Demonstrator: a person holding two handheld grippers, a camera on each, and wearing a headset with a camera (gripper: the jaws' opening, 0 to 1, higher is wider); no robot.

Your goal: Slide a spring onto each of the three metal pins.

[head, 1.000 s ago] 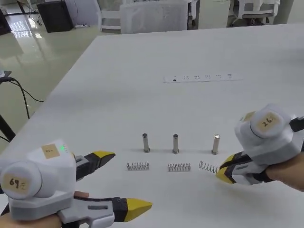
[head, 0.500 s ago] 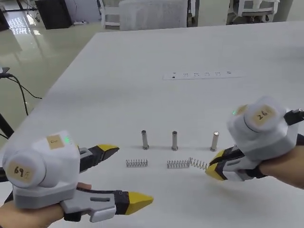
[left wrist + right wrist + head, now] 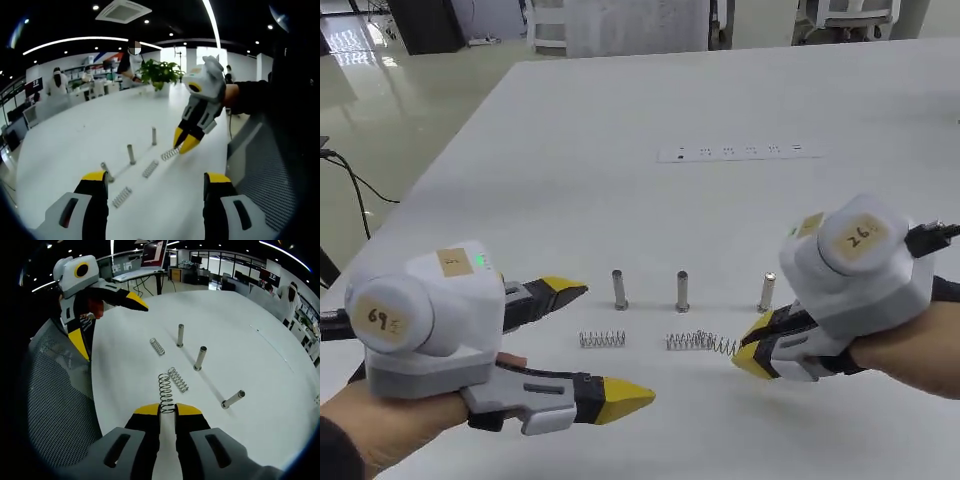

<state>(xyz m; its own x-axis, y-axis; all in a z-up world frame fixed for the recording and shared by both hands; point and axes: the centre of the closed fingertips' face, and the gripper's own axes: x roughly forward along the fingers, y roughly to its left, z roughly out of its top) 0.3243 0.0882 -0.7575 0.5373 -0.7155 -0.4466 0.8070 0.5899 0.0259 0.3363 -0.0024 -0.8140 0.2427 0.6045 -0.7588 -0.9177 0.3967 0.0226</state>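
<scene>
The left gripper (image 3: 598, 345) is held low at the person's left, its yellow-tipped jaws spread wide and pointing right, with the left hand (image 3: 390, 425) wrapped round its grip. Opposite, the right gripper (image 3: 748, 356) angles down and leftward, its jaws pinched on the end of a spring (image 3: 165, 387), the right hand (image 3: 910, 352) behind it.

I can read two handwritten numbers in the head view. The round tan sticker (image 3: 382, 320) on the back end of the left gripper (image 3: 617, 343) says "69", followed by a stroke I can't make out. The matching sticker (image 3: 860, 236) on the right gripper (image 3: 746, 348) says "26". A small tag (image 3: 453, 262) on top of the left gripper is too faint to read.
</scene>
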